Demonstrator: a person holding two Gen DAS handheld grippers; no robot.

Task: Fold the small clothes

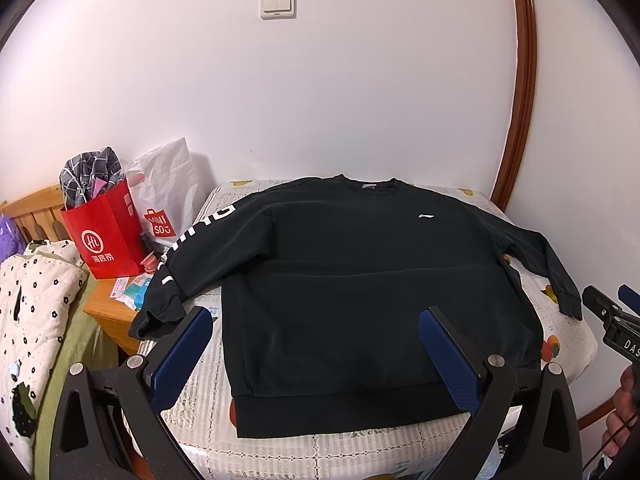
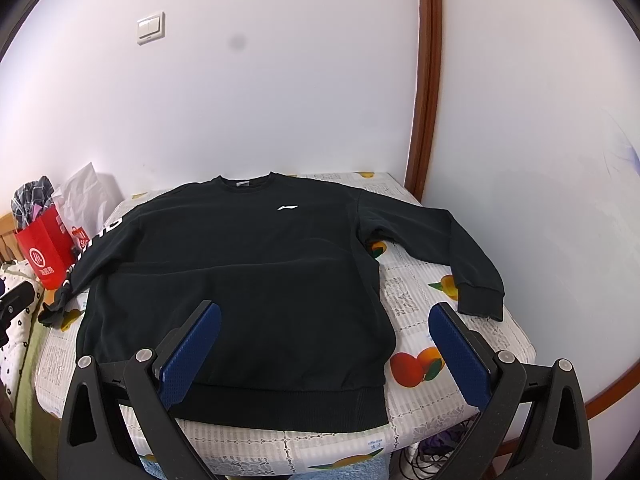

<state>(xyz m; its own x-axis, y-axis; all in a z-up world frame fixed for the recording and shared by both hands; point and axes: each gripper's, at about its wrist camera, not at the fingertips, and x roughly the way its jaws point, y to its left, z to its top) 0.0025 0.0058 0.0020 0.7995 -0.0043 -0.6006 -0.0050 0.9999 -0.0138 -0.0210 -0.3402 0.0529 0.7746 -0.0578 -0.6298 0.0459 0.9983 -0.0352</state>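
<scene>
Left gripper [image 1: 316, 320]: we record its blue-padded fingers [image 1: 448, 354] spread wide, nothing between them, held above the near hem of the black sweatshirt [image 1: 340, 280]; right gripper [image 2: 324, 316]: we record the same, blue pads [image 2: 192, 344] splayed apart and empty, poised over the hem's right half, and we also see its tip at the right edge of the left wrist view beside a hand [image 1: 622, 408] that grips its handle. We list the sweatshirt as lying flat and face up on the table [image 2: 420, 320], collar toward the wall, a small white logo [image 2: 288, 208] on the chest, white lettering down one sleeve [image 1: 188, 256] that hangs off the table's left edge, the other sleeve [image 2: 460, 256] angled out to the right with its cuff on the fruit-print tablecloth [image 2: 416, 364]. Beyond the left edge we note a red paper bag [image 1: 106, 236] stuffed with checked fabric, a white shopping bag [image 1: 166, 188] behind it, and a wall switch [image 1: 278, 5] above
</scene>
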